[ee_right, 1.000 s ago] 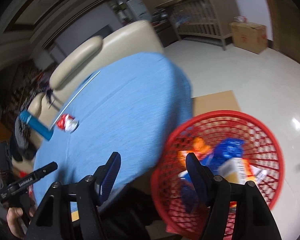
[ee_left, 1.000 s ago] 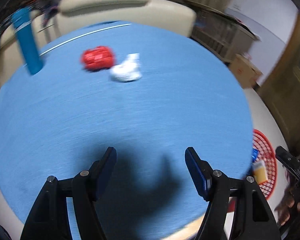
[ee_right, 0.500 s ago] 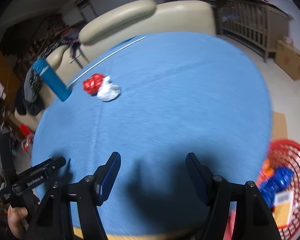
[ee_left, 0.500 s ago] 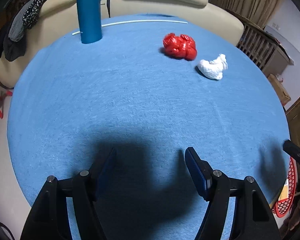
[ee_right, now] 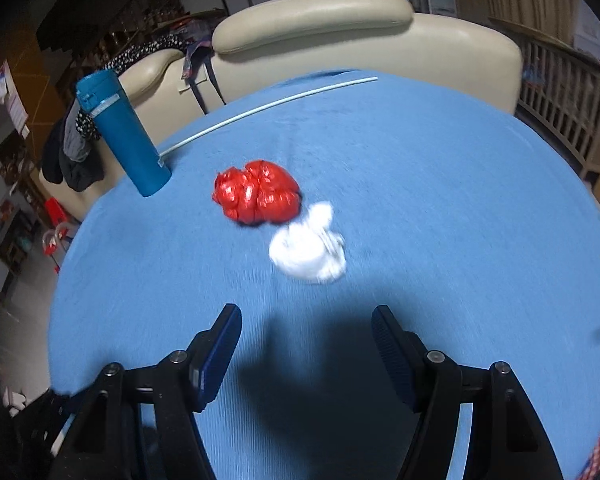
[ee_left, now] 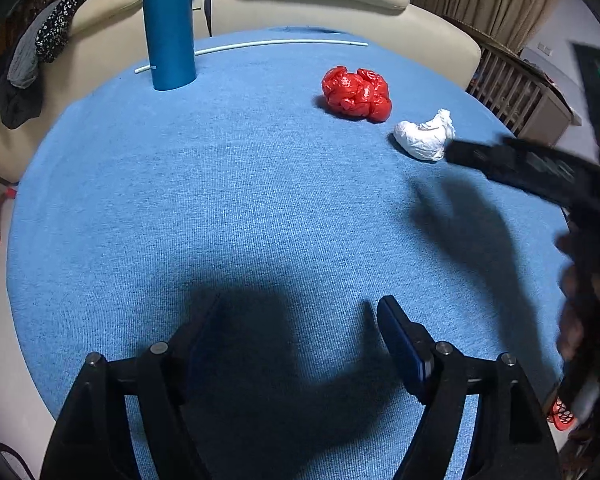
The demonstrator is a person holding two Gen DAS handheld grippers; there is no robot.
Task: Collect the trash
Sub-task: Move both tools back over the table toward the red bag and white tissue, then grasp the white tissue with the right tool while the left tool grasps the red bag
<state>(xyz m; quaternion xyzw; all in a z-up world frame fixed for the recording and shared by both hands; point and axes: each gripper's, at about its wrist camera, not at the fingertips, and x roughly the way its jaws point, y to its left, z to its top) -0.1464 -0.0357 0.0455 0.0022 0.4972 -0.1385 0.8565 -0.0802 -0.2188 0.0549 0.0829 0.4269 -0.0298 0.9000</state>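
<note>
Nearest in the left wrist view, the left gripper hangs over the blue tablecloth with its jaws spreading wider and nothing between them; only its own shadow lies on the cloth below. In the right wrist view, the right gripper also stands apart-jawed and empty above the cloth, angled down toward the trash just ahead of it.

Beyond the right gripper's fingertips lies a crumpled white wad, paper or thin plastic, blurred in this view. Just behind it and touching or nearly touching sits a crumpled red plastic bag. From the left wrist view the same two pieces lie in the far right part of the table, the white wad to the right of the red bag, with a small gap between them. The right gripper's dark finger reaches in from the right edge there, its tip just beside the white wad; whether it touches cannot be told.

Farther back and left stands a tall blue flask, upright on the cloth. A thin white rod lies along the far rim of the table. Behind the table is a cream leather sofa with dark clothes draped over its left arm. A sliver of red mesh basket shows at the lower right edge of the left wrist view.
</note>
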